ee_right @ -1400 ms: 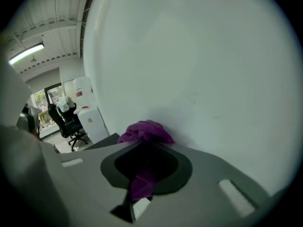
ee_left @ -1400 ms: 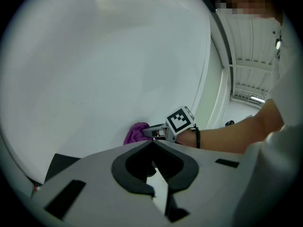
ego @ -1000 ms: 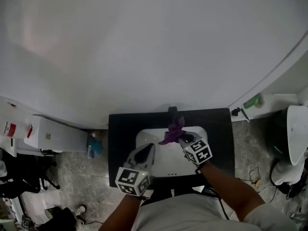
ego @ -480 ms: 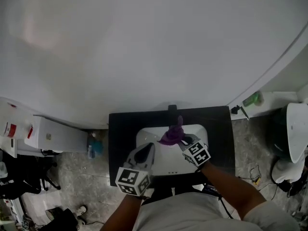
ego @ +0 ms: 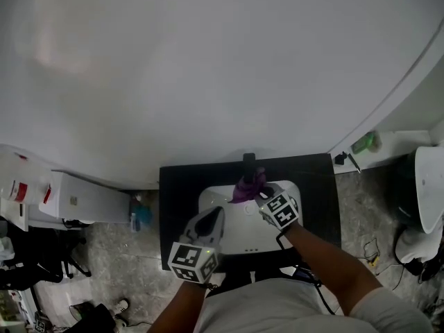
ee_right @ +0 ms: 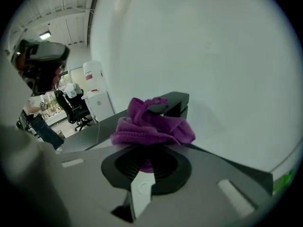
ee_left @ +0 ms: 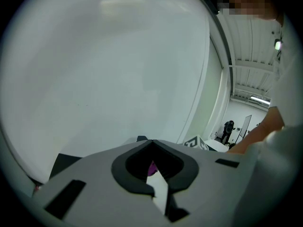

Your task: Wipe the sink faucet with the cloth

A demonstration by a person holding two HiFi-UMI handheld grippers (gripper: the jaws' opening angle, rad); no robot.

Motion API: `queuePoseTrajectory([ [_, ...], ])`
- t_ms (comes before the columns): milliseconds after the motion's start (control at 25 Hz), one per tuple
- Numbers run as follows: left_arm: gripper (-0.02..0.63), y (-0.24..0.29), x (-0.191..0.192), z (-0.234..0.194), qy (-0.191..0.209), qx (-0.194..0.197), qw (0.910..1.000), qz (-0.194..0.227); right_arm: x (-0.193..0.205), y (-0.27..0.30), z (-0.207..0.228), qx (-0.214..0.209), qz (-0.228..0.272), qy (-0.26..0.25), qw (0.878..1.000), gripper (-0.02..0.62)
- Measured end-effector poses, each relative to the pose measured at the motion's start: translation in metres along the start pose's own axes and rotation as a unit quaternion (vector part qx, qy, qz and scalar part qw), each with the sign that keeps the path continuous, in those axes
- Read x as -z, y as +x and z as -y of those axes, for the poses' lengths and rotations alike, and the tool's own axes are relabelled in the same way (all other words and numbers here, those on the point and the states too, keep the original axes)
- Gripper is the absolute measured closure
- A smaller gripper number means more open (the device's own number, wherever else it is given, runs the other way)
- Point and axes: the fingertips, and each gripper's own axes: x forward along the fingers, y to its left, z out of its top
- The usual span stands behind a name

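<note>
A purple cloth is bunched against the black faucet at the back of the white sink. My right gripper is shut on that cloth; in the right gripper view the cloth drapes over the faucet just beyond the jaws. My left gripper hovers over the basin's front left, its jaws closed with nothing between them. A sliver of purple cloth shows past its jaws.
The sink sits in a black countertop against a plain white wall. A white cabinet stands to the left, a white ledge with a green item to the right. A blue object lies on the floor.
My right gripper has moved the purple cloth up and back, from over the basin to against the faucet. The left gripper has stayed in place.
</note>
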Motion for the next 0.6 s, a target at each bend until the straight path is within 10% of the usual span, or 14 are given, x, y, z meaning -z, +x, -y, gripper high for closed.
queuePoseTrajectory([
  [240, 0.600, -0.001, -0.001, -0.003, -0.007, 0.002, 1.0000, 0.002, -0.003, -0.038, -0.049, -0.079, 0.007, 0.027, 0.996, 0.569],
  [400, 0.600, 0.001, -0.006, -0.004, -0.001, 0.002, 1.0000, 0.001, -0.100, -0.041, 0.013, -0.020, 0.087, -0.003, 0.996, 0.569],
  [600, 0.600, -0.002, -0.008, -0.001, 0.004, 0.003, 1.0000, 0.002, -0.110, 0.003, 0.058, 0.029, 0.034, -0.026, 0.999, 0.569],
])
